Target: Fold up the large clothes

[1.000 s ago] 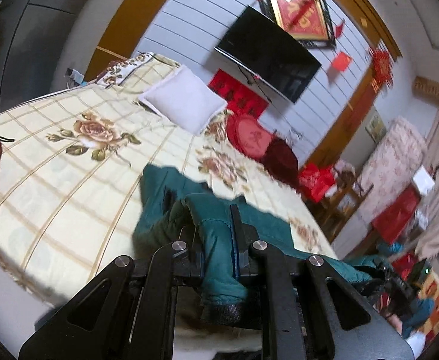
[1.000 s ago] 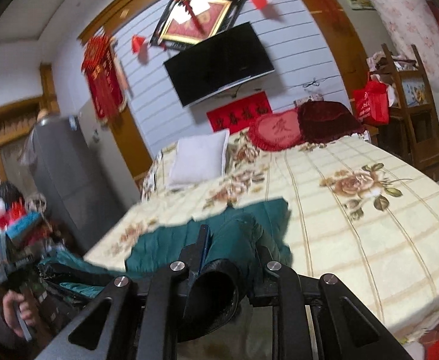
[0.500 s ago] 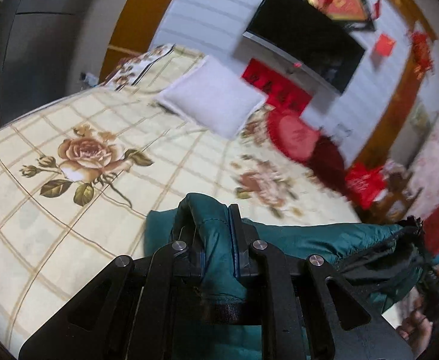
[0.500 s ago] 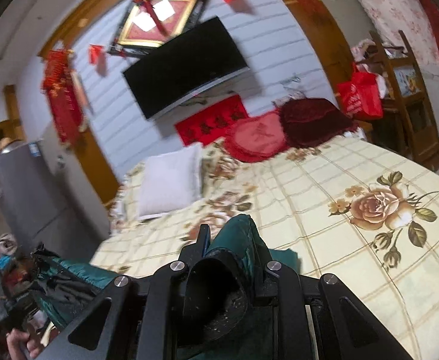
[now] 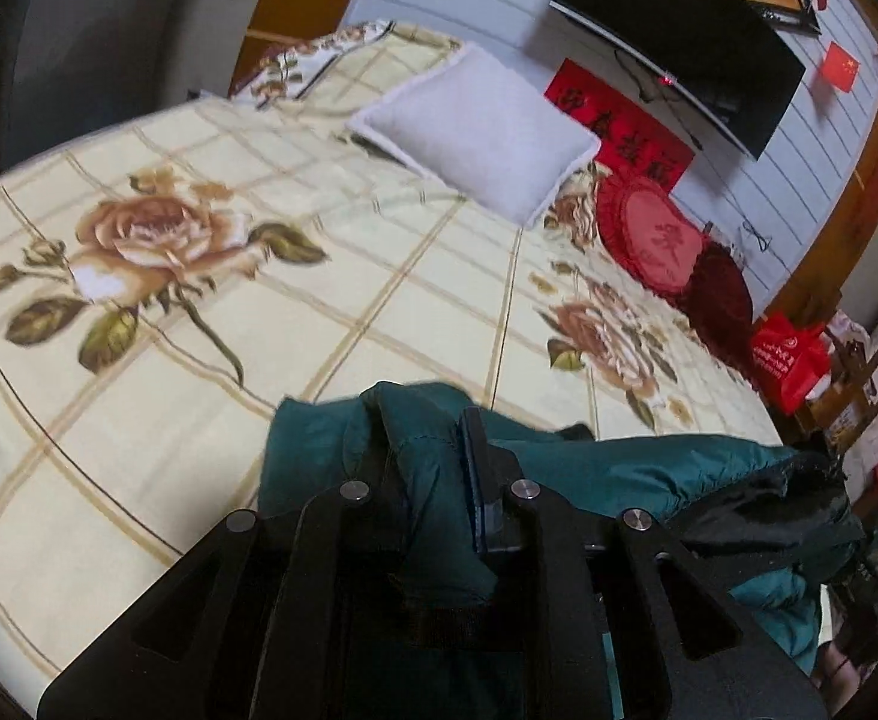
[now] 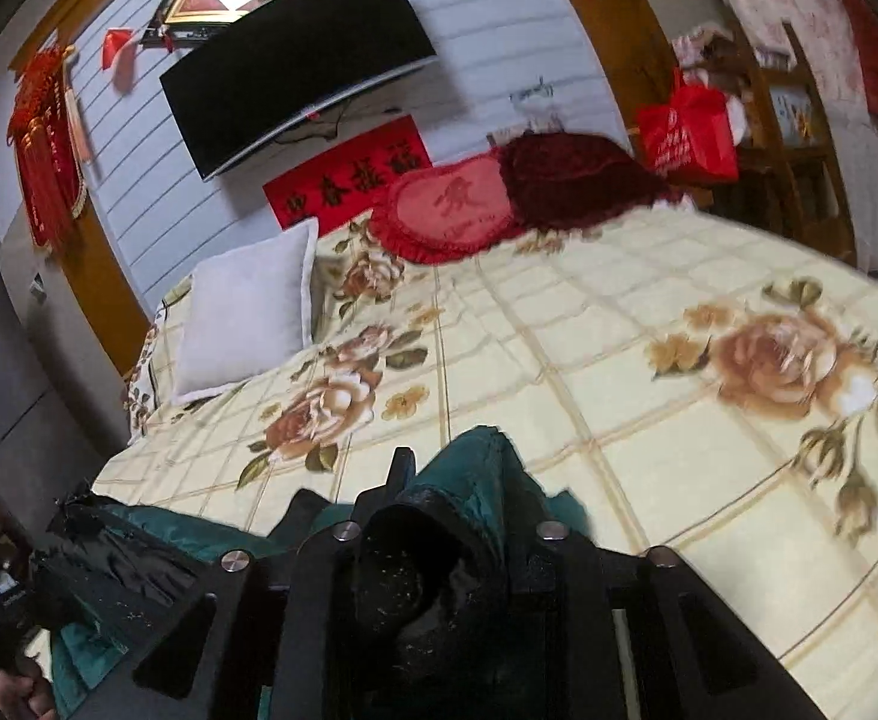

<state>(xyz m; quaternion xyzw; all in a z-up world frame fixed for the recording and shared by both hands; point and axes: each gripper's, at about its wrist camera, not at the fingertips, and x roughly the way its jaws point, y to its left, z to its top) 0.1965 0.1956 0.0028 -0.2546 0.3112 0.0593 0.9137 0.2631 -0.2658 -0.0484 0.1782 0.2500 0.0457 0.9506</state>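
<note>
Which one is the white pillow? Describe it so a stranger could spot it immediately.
Start at the black TV on the striped wall, then drop to the head of the bed beneath it. The white pillow lies at the bed's left corner in the right wrist view. It is plain and square, unlike the frilled red heart cushion and the dark red cushion beside it.

Left gripper (image 5: 424,450) clamped tight, bottom centre of frame; right gripper (image 6: 457,480) likewise clamped, bottom centre.

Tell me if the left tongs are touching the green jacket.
Touching. The left wrist view shows the left tongs shut on a fold of the green jacket.
</note>
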